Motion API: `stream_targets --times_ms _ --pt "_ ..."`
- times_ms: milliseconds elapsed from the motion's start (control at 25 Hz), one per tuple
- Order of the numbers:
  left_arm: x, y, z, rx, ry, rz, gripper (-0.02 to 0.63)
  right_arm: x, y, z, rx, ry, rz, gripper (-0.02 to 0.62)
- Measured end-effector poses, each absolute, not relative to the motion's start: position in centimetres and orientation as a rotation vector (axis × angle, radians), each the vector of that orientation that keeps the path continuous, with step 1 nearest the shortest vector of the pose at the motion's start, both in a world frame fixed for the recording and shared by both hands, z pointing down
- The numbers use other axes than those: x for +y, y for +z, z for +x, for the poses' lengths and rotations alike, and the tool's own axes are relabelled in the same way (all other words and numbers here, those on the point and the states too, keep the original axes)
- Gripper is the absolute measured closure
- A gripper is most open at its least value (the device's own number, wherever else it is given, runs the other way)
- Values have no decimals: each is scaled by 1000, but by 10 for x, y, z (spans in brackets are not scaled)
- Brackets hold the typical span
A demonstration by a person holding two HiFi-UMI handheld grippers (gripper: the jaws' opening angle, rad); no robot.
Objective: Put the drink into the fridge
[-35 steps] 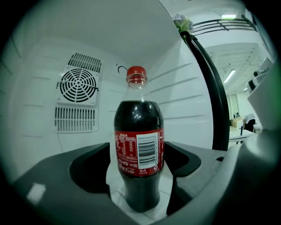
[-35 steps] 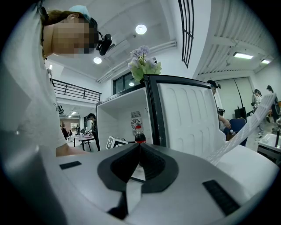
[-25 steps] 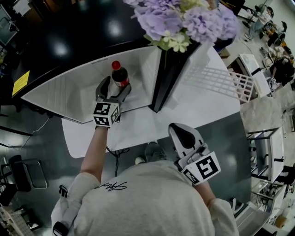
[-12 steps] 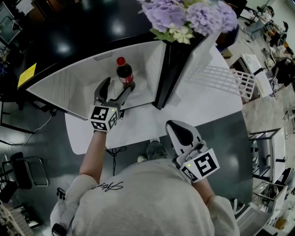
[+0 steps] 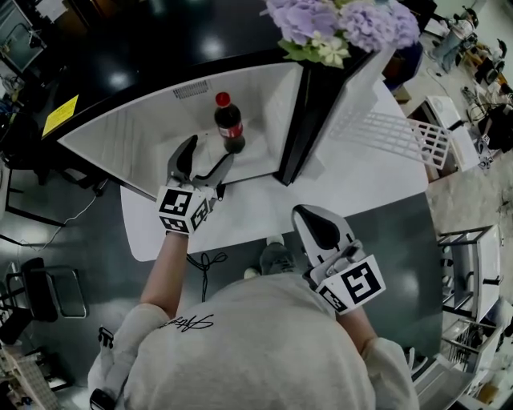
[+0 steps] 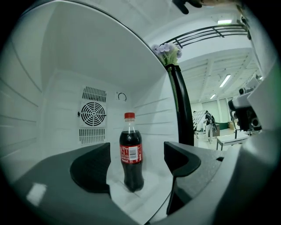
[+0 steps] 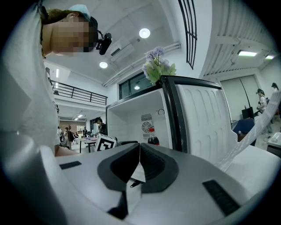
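A cola bottle (image 5: pixel 229 124) with a red cap stands upright on the white floor of the open fridge (image 5: pixel 136 148), near its right wall. My left gripper (image 5: pixel 207 154) is open just in front of it, and the bottle is beyond the fingertips, untouched. In the left gripper view the bottle (image 6: pixel 131 154) shows between the two spread dark jaws of the left gripper (image 6: pixel 137 166), further in, before the rear fan grille. My right gripper (image 5: pixel 314 220) hangs shut and empty outside the fridge, low by my body. The right gripper (image 7: pixel 139 163) view shows its jaws pressed together, with the bottle (image 7: pixel 153 139) far off.
The fridge door (image 5: pixel 377 120) is swung open to the right, with a white wire rack (image 5: pixel 397 138) on its inner side. Purple flowers (image 5: pixel 337 24) sit on top of the fridge. A dark floor with chairs and tables surrounds it; people stand far off.
The left gripper's jaws stood around the bottle's base a second ago. They have drawn back toward the fridge's front, and the bottle stays standing. The right gripper has hardly moved.
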State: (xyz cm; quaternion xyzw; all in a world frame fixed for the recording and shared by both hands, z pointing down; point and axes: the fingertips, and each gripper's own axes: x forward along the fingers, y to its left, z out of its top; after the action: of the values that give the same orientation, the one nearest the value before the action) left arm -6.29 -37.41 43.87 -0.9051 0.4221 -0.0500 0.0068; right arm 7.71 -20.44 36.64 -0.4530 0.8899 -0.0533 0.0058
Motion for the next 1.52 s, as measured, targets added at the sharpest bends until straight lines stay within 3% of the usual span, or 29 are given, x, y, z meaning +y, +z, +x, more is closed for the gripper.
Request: stream_targets --times_ms 1520 --pt "-272 381 -83 1271 -78 -2803 239 -179 361 45 2797 -133 -1327 583"
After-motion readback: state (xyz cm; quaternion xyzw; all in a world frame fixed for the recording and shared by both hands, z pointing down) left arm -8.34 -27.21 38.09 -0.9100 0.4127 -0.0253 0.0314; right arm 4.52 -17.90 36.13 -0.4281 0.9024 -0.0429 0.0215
